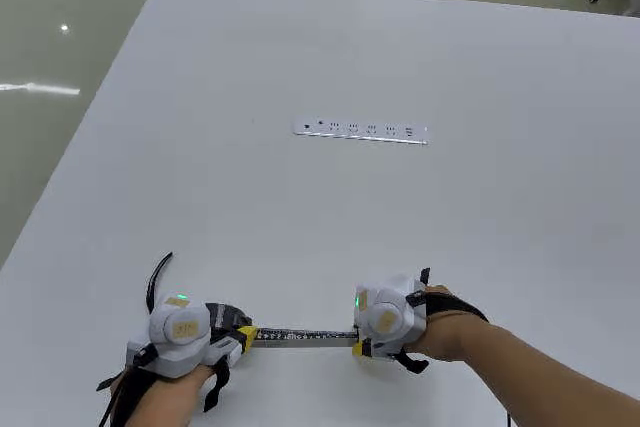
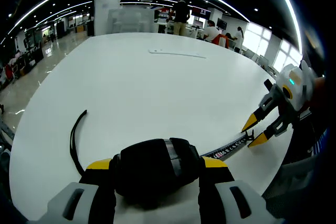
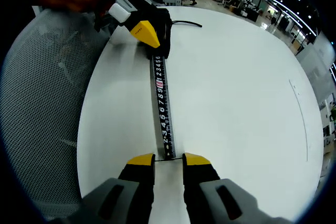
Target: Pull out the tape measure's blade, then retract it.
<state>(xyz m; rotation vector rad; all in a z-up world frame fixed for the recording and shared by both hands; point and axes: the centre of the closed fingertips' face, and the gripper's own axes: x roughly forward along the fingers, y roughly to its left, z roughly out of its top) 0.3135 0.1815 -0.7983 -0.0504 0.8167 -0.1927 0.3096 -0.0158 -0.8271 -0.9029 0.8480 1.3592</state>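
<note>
Nearest us, the left gripper has its fingers clamped on the black case, which sits on the desk by its near edge. From the case the blade lies flat, drawn out to the right gripper. Its fingers stand narrowly apart around the blade's tip, and we think they pinch it. A strap curls just beyond the case. Farther off lies a power strip.

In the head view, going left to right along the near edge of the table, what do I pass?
left gripper clamped on the tape measure case → blade stretched out flat → right gripper at the blade's end
</note>
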